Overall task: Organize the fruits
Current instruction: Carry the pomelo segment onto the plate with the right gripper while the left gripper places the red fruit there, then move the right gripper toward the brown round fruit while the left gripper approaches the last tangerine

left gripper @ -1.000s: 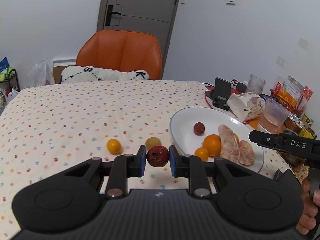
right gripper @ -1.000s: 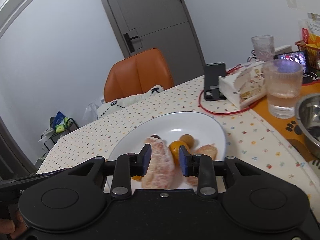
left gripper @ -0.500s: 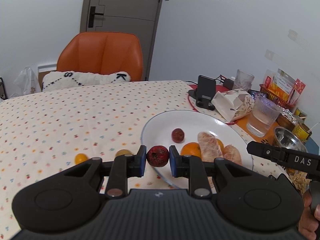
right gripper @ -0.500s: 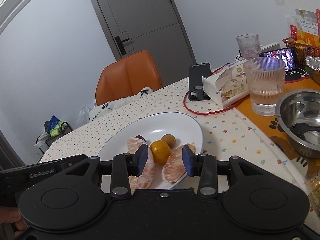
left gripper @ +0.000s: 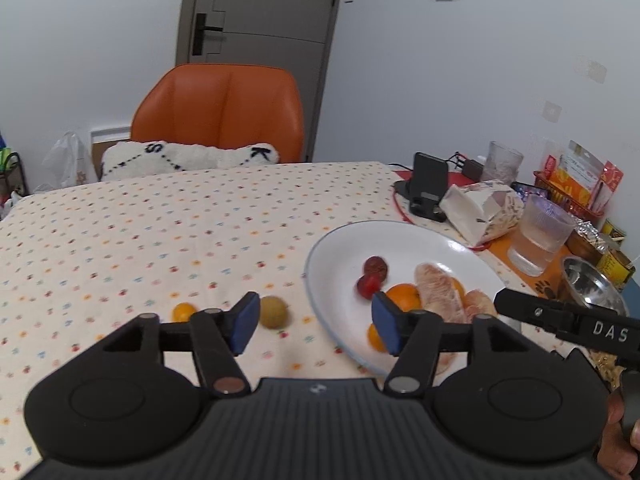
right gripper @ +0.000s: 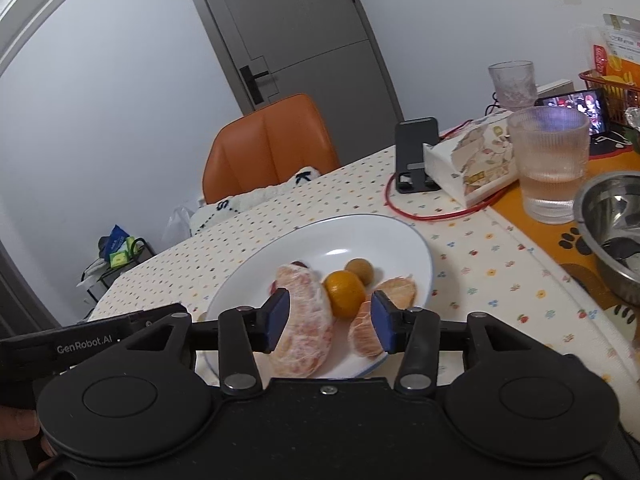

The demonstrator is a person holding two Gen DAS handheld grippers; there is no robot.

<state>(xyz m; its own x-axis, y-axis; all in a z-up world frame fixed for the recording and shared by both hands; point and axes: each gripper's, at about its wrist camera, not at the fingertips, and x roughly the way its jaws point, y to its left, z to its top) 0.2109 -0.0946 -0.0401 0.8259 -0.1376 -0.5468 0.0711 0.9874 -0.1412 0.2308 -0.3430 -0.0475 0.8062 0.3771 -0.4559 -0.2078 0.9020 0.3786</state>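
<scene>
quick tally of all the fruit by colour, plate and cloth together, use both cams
orange fruits: 4
red fruits: 2
greenish-brown fruits: 2
peeled pink segments: 2
total: 10

Left gripper [left gripper: 314, 326] fingers apart over white plate [left gripper: 340, 240] rim, red fruit [left gripper: 368, 286] inside.
</scene>
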